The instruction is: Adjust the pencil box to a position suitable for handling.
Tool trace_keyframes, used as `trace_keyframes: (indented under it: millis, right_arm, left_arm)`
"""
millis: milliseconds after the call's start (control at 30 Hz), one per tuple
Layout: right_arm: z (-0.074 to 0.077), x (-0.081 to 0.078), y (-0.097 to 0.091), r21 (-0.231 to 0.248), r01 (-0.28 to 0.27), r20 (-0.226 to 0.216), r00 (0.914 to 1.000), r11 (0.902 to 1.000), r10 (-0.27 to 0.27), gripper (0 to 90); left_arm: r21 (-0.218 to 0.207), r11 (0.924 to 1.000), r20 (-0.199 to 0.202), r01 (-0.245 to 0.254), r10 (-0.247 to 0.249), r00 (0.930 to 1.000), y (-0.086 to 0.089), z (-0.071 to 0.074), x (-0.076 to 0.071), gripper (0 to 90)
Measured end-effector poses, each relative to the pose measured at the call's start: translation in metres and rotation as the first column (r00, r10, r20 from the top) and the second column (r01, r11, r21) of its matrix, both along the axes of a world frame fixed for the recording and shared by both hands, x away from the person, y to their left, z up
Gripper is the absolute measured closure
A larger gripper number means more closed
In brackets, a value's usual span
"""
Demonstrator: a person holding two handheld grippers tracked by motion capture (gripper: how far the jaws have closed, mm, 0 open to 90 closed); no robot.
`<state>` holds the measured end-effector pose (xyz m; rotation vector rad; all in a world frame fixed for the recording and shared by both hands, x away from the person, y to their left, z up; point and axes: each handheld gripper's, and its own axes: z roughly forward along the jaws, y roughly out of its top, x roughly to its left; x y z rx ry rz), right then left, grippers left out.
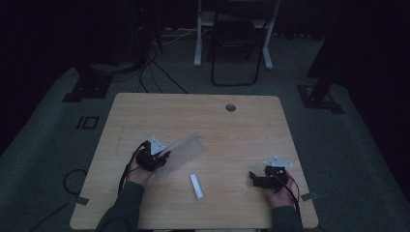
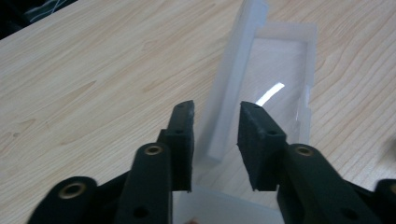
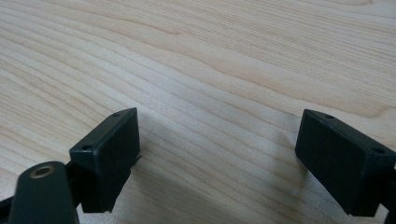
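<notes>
A long translucent plastic tray (image 1: 183, 153) lies slantwise on the wooden table (image 1: 203, 116), left of the middle. My left gripper (image 1: 163, 158) is at the tray's near end. In the left gripper view its jaws (image 2: 215, 140) straddle one upright side wall of the tray (image 2: 233, 88); the right pad sits close against the wall and a thin gap shows at the left pad. A small white bar (image 1: 197, 186) lies flat near the table's front, between the two hands. My right gripper (image 1: 255, 178) rests at the front right, its jaws (image 3: 217, 163) wide open over bare wood.
A round cable hole (image 1: 230, 107) is set in the table's far edge. A folding chair (image 1: 235, 43) and a white frame stand on the dark floor beyond, with cables at the left. Each gripper trails a cable over the front edge.
</notes>
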<state>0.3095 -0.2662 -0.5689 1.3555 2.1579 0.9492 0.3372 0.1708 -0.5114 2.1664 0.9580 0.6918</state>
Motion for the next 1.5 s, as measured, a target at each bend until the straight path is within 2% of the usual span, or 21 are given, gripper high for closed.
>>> trace_keyframes:
  millis: [100,200,500,633,833,1233,1500]
  right_arm:
    - [0.0,0.0,0.0,0.0,0.0,0.0,1.0,1.0,0.0,13.6]
    - [0.0,0.0,0.0,0.0,0.0,0.0,1.0,1.0,0.0,13.7]
    - [0.0,0.0,0.0,0.0,0.0,0.0,1.0,1.0,0.0,13.7]
    - [0.0,0.0,0.0,0.0,0.0,0.0,1.0,1.0,0.0,13.7]
    - [0.0,0.0,0.0,-0.001,-0.001,0.0,1.0,1.0,0.001,13.6]
    - [0.0,0.0,0.0,0.0,-0.001,0.0,1.0,1.0,0.001,13.7]
    - [0.0,0.0,0.0,0.0,-0.001,0.0,1.0,1.0,0.001,13.7]
  left_arm:
    - [0.0,0.9999,0.002,0.013,-0.013,0.9999,-0.001,0.001,-0.001,76.9]
    - [0.011,0.9994,0.01,0.034,-0.034,0.9994,-0.003,0.001,-0.002,79.5]
    - [0.035,0.9939,0.022,0.104,-0.105,0.9942,-0.011,0.002,-0.01,81.5]
    - [0.054,0.9957,0.031,0.075,-0.077,0.9965,-0.01,0.001,-0.008,75.3]
    - [0.04,0.9976,0.035,0.057,-0.059,0.9977,-0.006,0.003,-0.008,73.6]
    - [0.035,0.9964,0.04,0.077,-0.078,0.9961,-0.01,0.004,-0.011,72.0]
    - [0.016,0.9957,0.045,0.091,-0.092,0.9947,-0.01,0.007,-0.014,68.4]
